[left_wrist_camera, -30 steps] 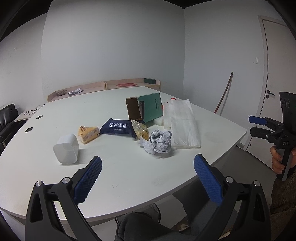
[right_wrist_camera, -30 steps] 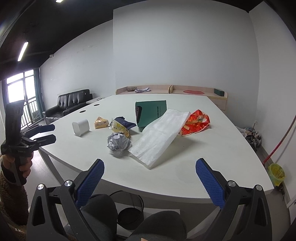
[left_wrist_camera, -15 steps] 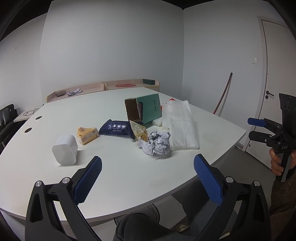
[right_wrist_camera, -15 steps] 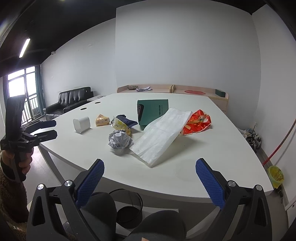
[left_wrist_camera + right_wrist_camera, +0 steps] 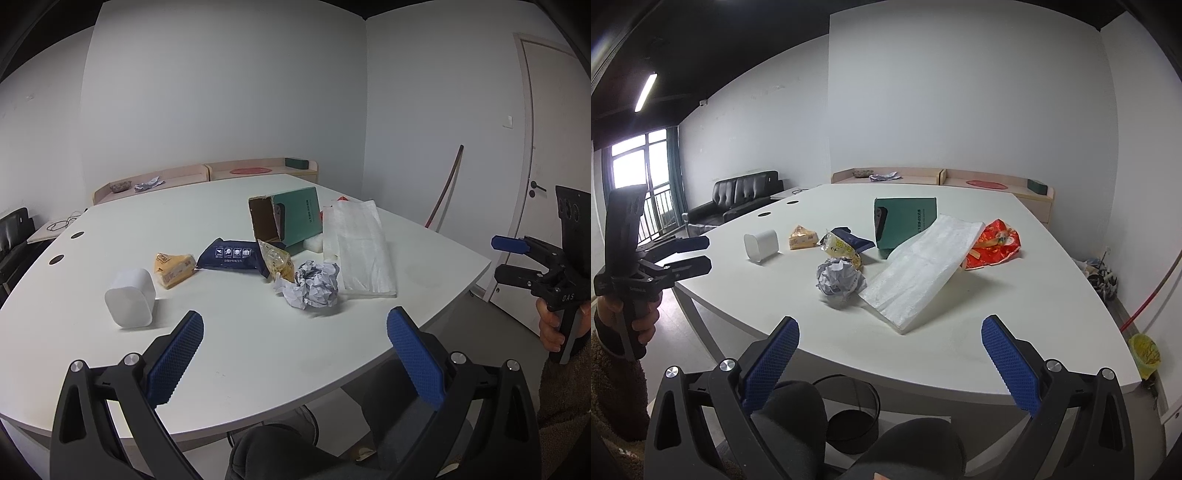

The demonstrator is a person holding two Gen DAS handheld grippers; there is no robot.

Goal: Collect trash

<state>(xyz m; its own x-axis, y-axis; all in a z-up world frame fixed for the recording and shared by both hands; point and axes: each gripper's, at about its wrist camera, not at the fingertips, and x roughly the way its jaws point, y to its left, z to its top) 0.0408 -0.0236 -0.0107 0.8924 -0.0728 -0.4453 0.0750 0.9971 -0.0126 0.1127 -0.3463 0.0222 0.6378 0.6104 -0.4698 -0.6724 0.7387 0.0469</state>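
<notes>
Both wrist views face the white table point(image 5: 258, 350) from its near edge

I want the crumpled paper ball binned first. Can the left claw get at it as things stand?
Probably yes. The left claw is open, and bare table lies between it and the crumpled paper ball. The yellow snack bag touches only its far side.

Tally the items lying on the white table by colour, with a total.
White: 3 (cup, foam sheet, paper ball)
Yellow/orange: 2 (packet, snack bag)
Dark blue: 1 (pouch)
Green: 1 (box)
Red: 1 (bag)
Total: 8
</notes>
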